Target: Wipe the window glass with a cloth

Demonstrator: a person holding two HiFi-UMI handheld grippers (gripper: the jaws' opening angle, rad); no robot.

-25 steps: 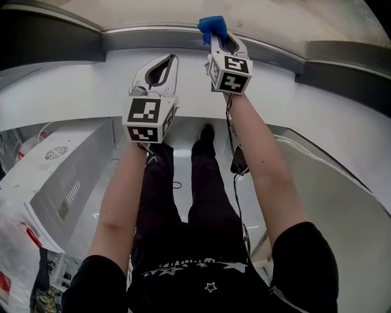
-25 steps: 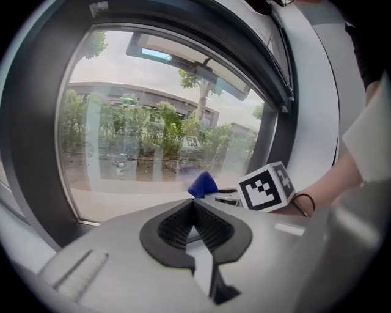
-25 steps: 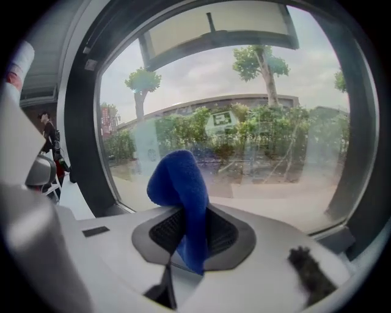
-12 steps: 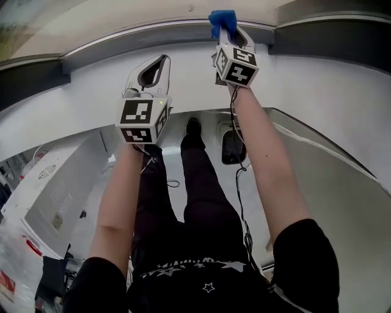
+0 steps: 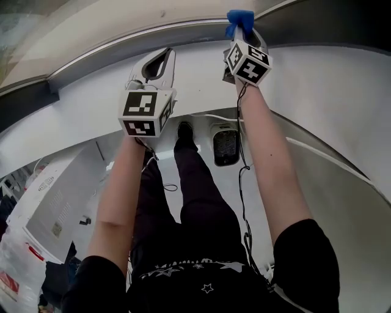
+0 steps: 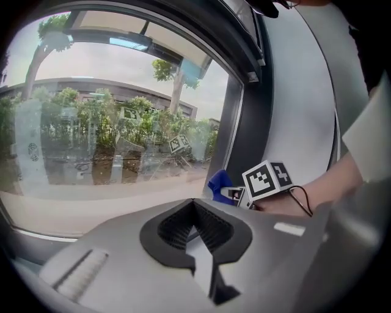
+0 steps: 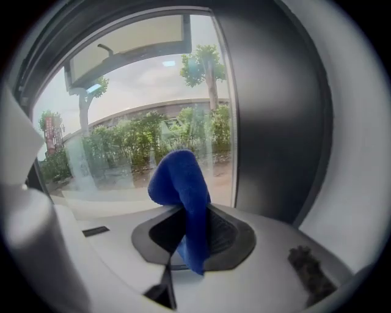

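The blue cloth [image 5: 239, 18] sticks out of my right gripper [image 5: 244, 30], which is shut on it at the upper right, by the bottom edge of the window glass [image 5: 91, 18]. In the right gripper view the cloth [image 7: 180, 180] stands folded between the jaws, close in front of the glass [image 7: 140, 140] and beside the dark frame post [image 7: 275, 122]. My left gripper [image 5: 160, 61] is held to the left of it, shut with nothing in it, tips near the sill. In the left gripper view the glass [image 6: 110, 134] fills the left, with the cloth [image 6: 219, 183] at the right.
A white sill and wall [image 5: 317, 79] run below the window. The dark frame [image 6: 241, 134] bounds the pane on the right. On the floor lie a black device [image 5: 225, 145] and a white appliance [image 5: 55, 202]. A cable [image 5: 241, 183] hangs from the right gripper.
The right gripper with the cloth has moved right and up along the window's lower edge. The left gripper stays shut and has shifted slightly. The head view has swung left.
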